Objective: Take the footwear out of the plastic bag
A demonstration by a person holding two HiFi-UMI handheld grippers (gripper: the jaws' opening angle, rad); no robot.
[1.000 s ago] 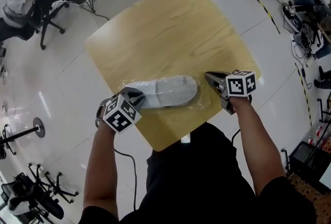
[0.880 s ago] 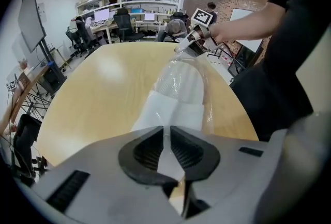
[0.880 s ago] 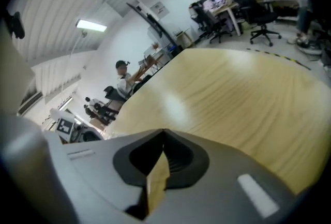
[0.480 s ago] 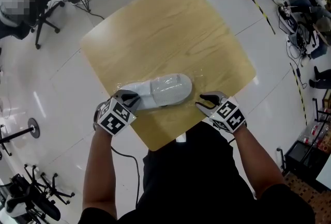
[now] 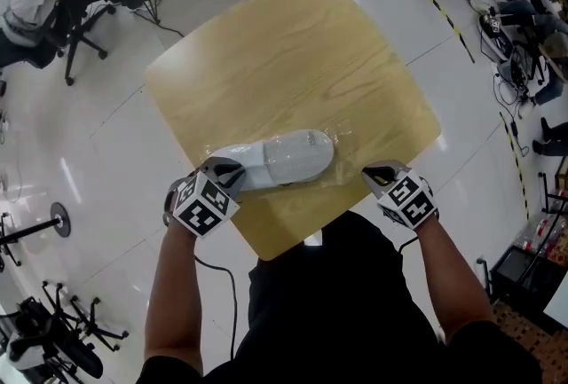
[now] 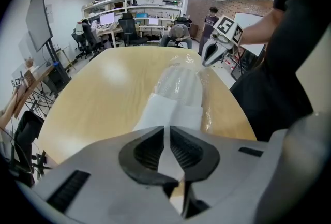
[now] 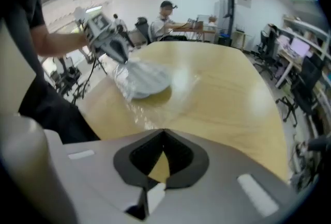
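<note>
I count one wooden table (image 5: pixel 293 45), one white footwear (image 5: pixel 284 159) and one clear plastic bag (image 5: pixel 344 145) over its toe end, lying near the table's close edge. My left gripper (image 6: pixel 166 132) has its jaws narrowly apart, clamped on the footwear's bare heel. My right gripper (image 7: pixel 164 137) sits beside the bag's edge with its jaws fully closed. Whether they pinch film, I cannot tell.

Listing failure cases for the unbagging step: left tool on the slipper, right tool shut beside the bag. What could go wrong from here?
1. The right tool is shut, but no film shows between its tips. If it missed the bag, the bag would likely trail the slipper.
2. The left tool grips the slipper's end and may pinch film too.
3. Both lie near the table's front edge, so a slip could drop them.
</note>
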